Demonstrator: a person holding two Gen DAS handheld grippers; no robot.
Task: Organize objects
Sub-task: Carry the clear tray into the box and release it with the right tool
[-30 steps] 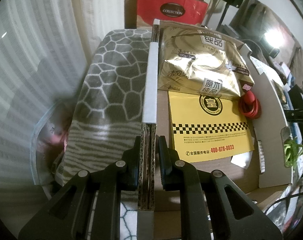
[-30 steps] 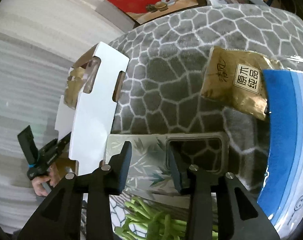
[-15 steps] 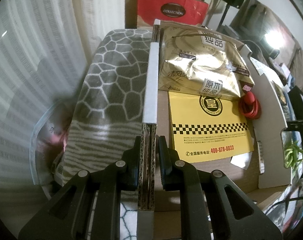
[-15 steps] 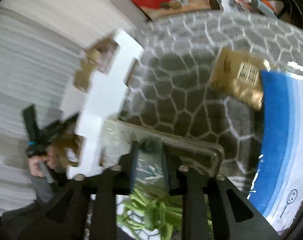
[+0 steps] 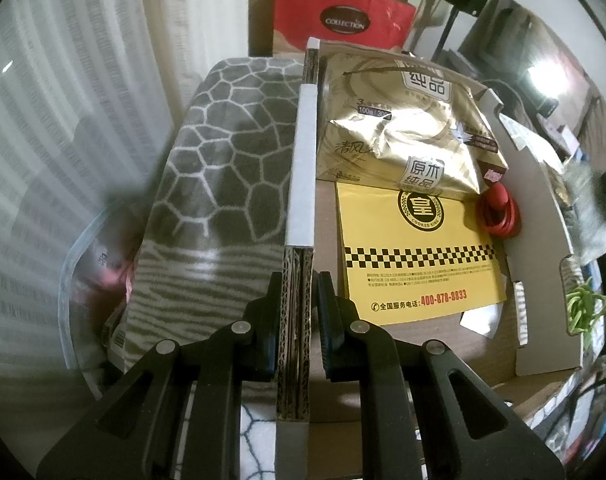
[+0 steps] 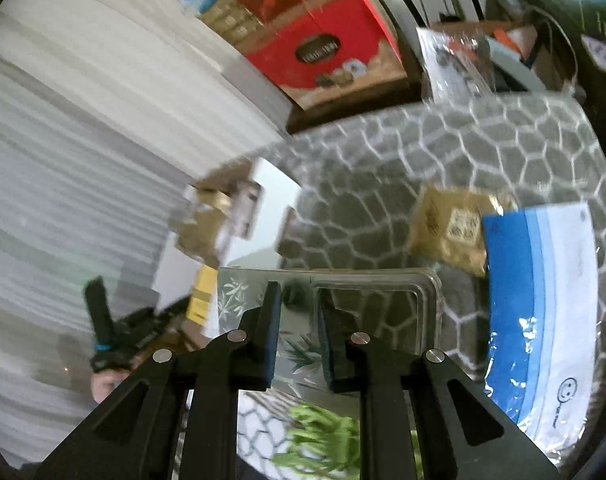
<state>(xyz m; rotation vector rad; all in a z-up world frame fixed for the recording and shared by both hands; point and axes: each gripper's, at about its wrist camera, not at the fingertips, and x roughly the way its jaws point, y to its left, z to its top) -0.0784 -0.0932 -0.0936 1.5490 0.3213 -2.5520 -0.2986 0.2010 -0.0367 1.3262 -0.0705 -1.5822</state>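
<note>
My left gripper [image 5: 297, 292] is shut on the upright corrugated side wall [image 5: 301, 160] of an open cardboard box [image 5: 407, 344]. Inside the box lie a gold tissue pack [image 5: 403, 120], a yellow leaflet [image 5: 419, 248] and a red ring-shaped item [image 5: 499, 208]. My right gripper [image 6: 297, 304] is closing its jaws on the top edge of a clear plastic packet [image 6: 383, 304] with a bamboo print. Green pieces [image 6: 323, 440] hang in the packet below the fingers. The packet is lifted off the grey honeycomb blanket [image 6: 483, 152].
On the blanket lie a second gold tissue pack [image 6: 451, 232] and a blue-and-white plastic bag [image 6: 543, 300]. The white box [image 6: 263, 200] stands at the blanket's left edge, with a hand [image 6: 103, 384] holding the other gripper there. A red gift box [image 6: 327, 52] and a white curtain [image 6: 83, 140] stand behind.
The right gripper's jaws narrowed onto the packet's top edge and rose, tilting upward with the packet in them. The left gripper and the box wall did not move.
</note>
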